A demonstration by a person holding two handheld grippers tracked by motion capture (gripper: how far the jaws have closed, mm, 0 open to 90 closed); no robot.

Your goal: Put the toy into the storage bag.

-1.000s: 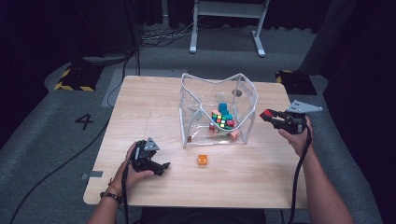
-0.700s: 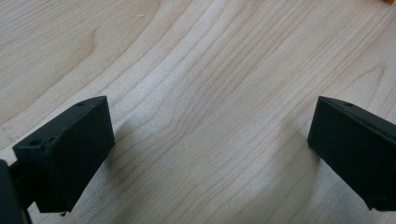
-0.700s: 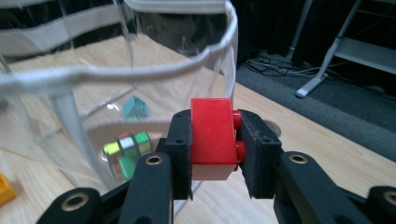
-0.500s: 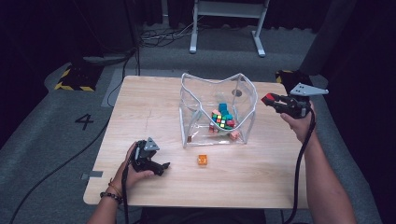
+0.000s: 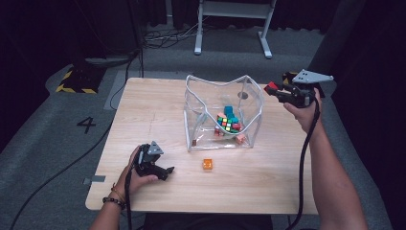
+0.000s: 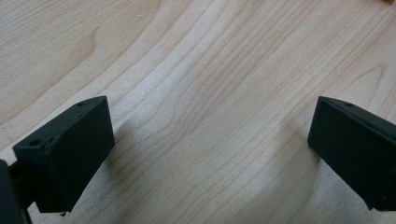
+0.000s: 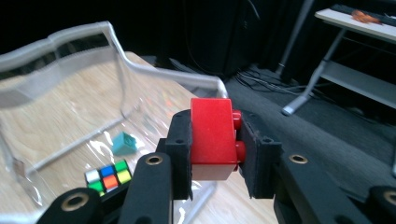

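Right claw (image 7: 215, 140) grips red brick (image 7: 211, 135) at clear bag's (image 5: 222, 86) 3 o'clock rim; drop pending. Orange block (image 5: 207, 164) left on worktop (image 5: 143, 110). Left claw (image 5: 163, 173) open, idle.

Red brick (image 7: 211, 135); multicolour checkered cube (image 5: 229, 123); orange block (image 5: 207, 165); black tongs (image 7: 215, 144)
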